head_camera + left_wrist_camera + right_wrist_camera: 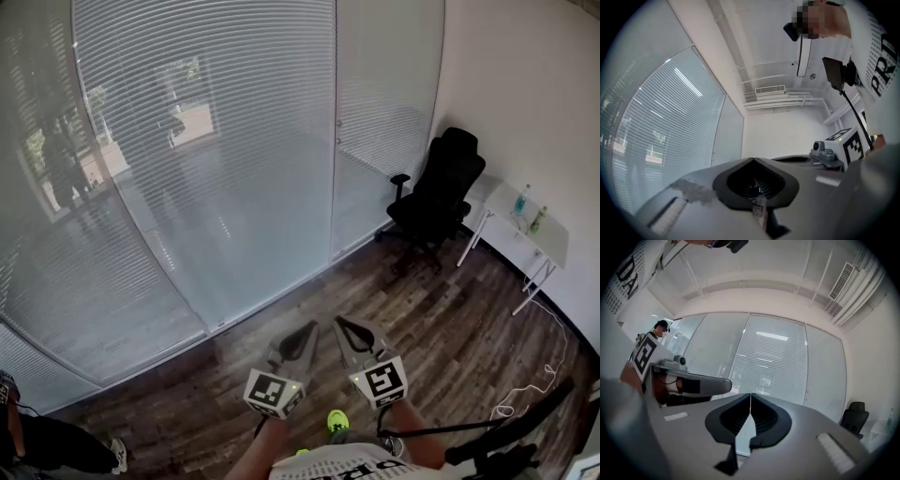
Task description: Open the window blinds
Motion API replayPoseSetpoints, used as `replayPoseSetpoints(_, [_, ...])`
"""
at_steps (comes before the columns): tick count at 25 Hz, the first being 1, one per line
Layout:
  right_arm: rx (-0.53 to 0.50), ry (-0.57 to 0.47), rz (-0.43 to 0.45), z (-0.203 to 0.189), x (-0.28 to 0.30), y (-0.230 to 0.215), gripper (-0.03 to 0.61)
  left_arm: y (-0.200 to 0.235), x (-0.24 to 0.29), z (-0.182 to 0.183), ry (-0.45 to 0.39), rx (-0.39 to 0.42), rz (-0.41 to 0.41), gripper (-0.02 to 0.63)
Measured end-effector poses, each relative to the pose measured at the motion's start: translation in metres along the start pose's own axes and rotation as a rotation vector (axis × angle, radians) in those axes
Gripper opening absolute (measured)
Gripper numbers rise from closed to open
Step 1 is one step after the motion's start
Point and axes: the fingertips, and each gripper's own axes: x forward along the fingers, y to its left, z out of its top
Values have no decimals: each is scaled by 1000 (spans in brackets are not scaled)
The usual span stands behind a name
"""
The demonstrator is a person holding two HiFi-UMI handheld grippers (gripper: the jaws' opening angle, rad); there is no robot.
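Wooden floor [450,319] runs ahead to the window blinds [206,112], which hang lowered, well apart from your left claw [305,333] and right claw [349,330], both pinched together on nothing, so opening them hasn't begun.

Only legible print is the big black capitals on the person's white shirt [877,61].
- Left gripper view: "PR", then a cut-off stroke, up and right of the marker cube [848,144].
- Right gripper view: "DA" over rows of print too small to read.
- Head view: same print at bottom edge, cut off, not readable.
- Marker cube: black-and-white square codes only, no letters.
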Motion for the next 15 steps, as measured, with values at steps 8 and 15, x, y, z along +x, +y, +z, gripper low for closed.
replayPoseSetpoints(8, [-49,-30,30,-13,40,-100,11,27,106,-6,-18,32,40,-6])
replayPoseSetpoints(15, [-76,-19,65,-32,59,-135,11,37,154,-23,-2,37,48,-6])
